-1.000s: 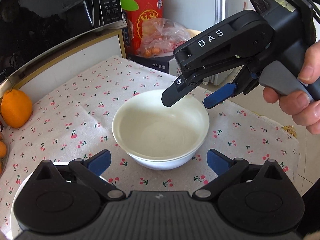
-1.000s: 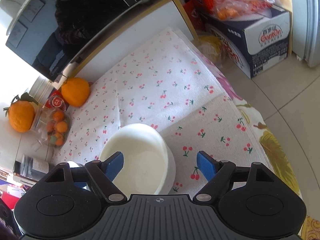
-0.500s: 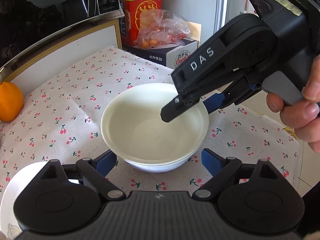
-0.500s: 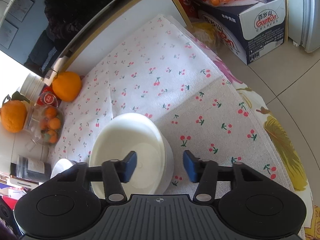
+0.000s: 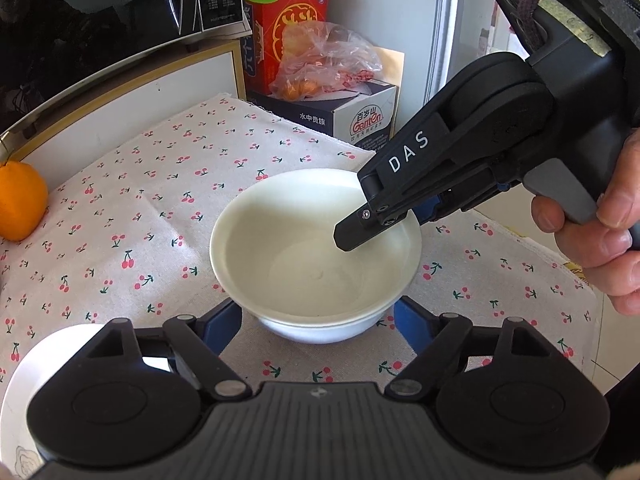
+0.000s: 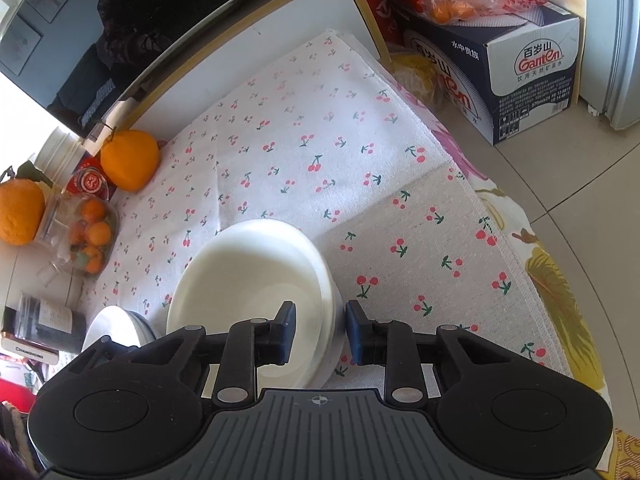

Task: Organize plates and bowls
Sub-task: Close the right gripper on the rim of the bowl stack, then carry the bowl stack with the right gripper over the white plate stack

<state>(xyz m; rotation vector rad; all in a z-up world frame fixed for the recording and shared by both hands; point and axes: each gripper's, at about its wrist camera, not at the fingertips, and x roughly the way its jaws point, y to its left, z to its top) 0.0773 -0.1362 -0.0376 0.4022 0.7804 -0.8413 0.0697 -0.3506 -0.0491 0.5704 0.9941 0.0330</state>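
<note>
White bowl (image 5: 316, 256), nested on a second bowl, mid-cloth on the cherry-print tablecloth (image 5: 132, 216), plate (image 5: 48, 364) at its 8 o'clock and orange (image 5: 20, 200) at 10 o'clock: the step in hand looks like gripping the top bowl, and the next move calls for a straight lift without dragging the lower one. Right gripper (image 6: 320, 330) has just been closing, one finger inside and one outside the rim at 3 o'clock, seemingly clamped on it. Left gripper (image 5: 318, 326), jaws just narrowing but apart, straddles the bowl's near side at 6 o'clock, holding nothing.
</note>
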